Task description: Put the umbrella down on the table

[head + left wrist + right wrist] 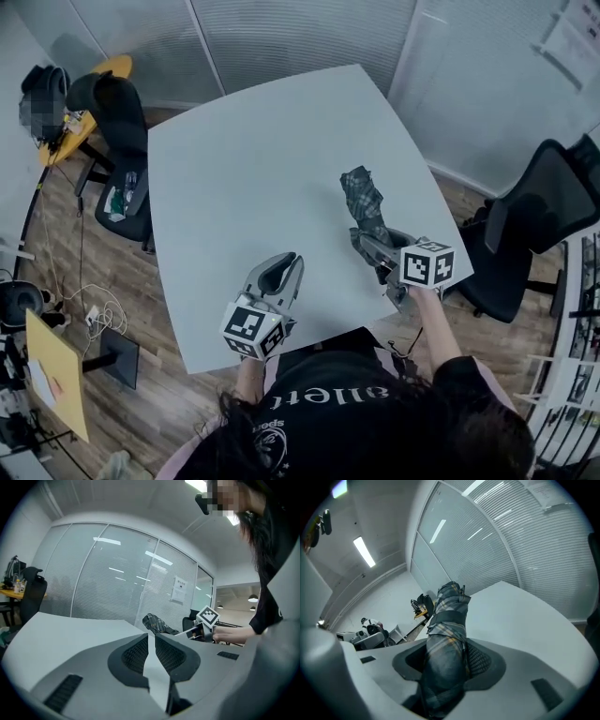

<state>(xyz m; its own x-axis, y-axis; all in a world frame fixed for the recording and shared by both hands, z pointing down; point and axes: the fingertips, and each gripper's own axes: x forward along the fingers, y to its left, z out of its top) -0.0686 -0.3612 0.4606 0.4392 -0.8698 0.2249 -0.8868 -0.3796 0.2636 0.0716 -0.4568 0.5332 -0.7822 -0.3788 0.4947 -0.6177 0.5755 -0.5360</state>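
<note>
Umbrella (364,208) placement is judged not yet complete. The folded plaid umbrella, strapped shut, is gripped at its near end by the right gripper (373,247). In the right gripper view the jaws are seen clamped on it, and the fabric fills the whole gap between them. Its free end is pointed away over the right part of the desk (253,159). In the left gripper view it is seen slanting upward from that grip, so it is taken to be carried above the surface, though contact with the desk cannot be ruled out.

What is done, then, is the bringing of the umbrella over the desk. What is left is judged to be the lowering until it lies flat, and the parting of the jaws.

The left gripper (286,267) is held low over the near edge of the desk, well apart from the umbrella. Its jaws are drawn all but together, with nothing between them. An office chair (534,234) is seen beside the desk's right edge.
</note>
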